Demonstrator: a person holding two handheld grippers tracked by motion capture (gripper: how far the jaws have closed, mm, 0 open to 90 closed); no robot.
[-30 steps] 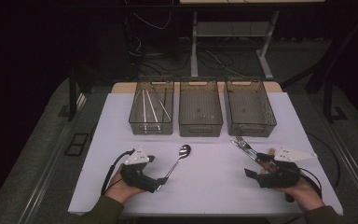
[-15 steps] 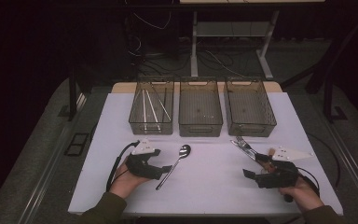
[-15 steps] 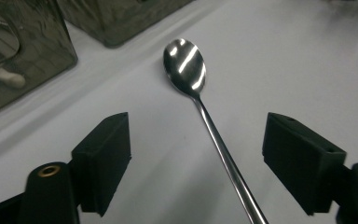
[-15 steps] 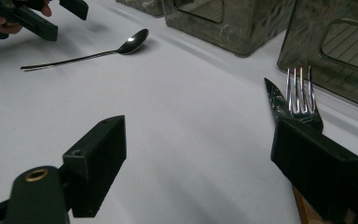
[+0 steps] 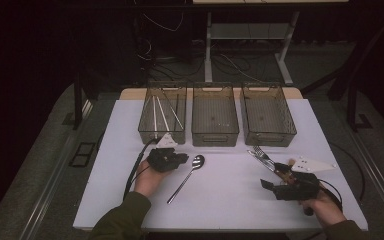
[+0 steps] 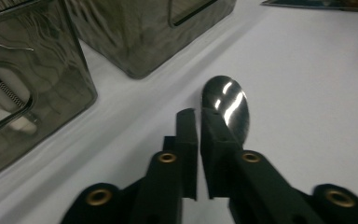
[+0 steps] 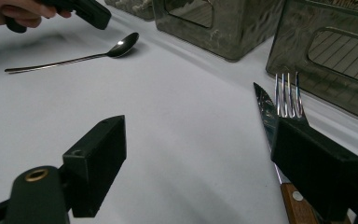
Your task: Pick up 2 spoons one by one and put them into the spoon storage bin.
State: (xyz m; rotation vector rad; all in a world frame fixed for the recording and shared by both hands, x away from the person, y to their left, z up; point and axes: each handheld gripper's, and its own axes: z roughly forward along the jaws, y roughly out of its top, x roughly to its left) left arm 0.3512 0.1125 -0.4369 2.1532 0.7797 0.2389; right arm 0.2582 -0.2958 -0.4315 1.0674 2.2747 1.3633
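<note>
The left gripper [image 5: 176,159], its fingers [image 6: 186,140] just brought nearly together on nothing, was held beside the spoon [image 5: 187,175] at centre frame, apparently to nudge it, while the right gripper [image 5: 269,186]'s fingers were kept wide.

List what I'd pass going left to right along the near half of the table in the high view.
Left gripper → shiny metal spoon → silver fork lying beside a wooden-handled knife → right gripper.
</note>
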